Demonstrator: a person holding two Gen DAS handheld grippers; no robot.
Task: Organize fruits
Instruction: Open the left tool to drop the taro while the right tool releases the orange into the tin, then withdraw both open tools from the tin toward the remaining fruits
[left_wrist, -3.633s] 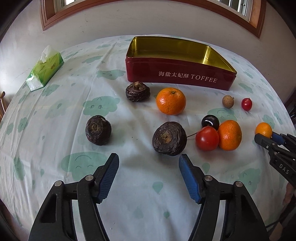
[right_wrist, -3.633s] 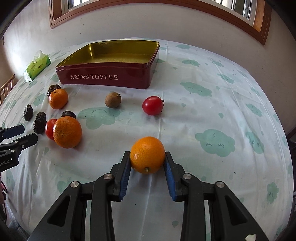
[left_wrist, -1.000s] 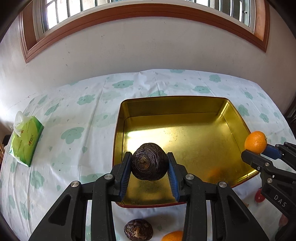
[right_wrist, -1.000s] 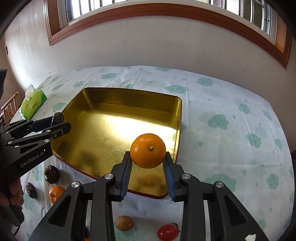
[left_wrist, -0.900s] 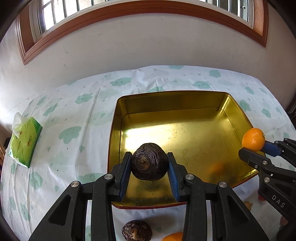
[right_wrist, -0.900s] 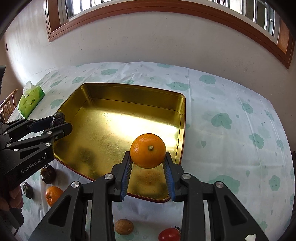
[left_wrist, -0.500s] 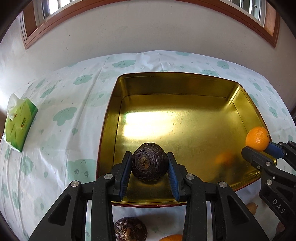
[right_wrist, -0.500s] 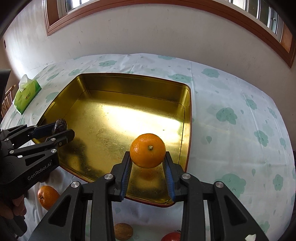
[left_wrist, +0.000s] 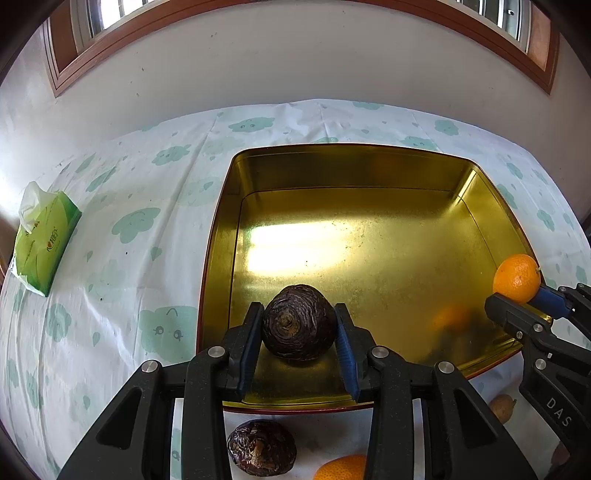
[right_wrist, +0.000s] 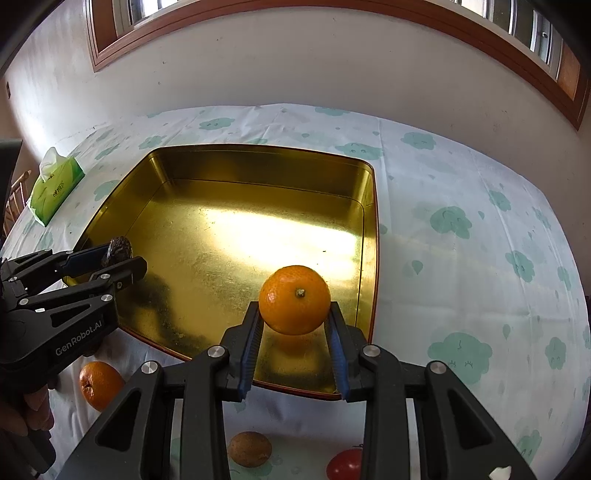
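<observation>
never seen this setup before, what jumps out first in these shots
The big gold-lined tin in the middle of the cloud-print tablecloth catches the eye first. Over its near edge, the right tongs grip a bright orange, and the left tongs grip a dark wrinkled fruit.

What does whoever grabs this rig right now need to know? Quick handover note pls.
Left claw: shut on the dark brown fruit, held over the near left part of the gold tin.
Right claw: shut on the orange, held over the tin's near right corner.
Done: both fruits picked and carried to the tin; nothing lies inside it yet.
Left: release both, then fetch what sits on the tablecloth in front of the tin: another dark fruit, a second orange, a small brown fruit, a tomato.
</observation>
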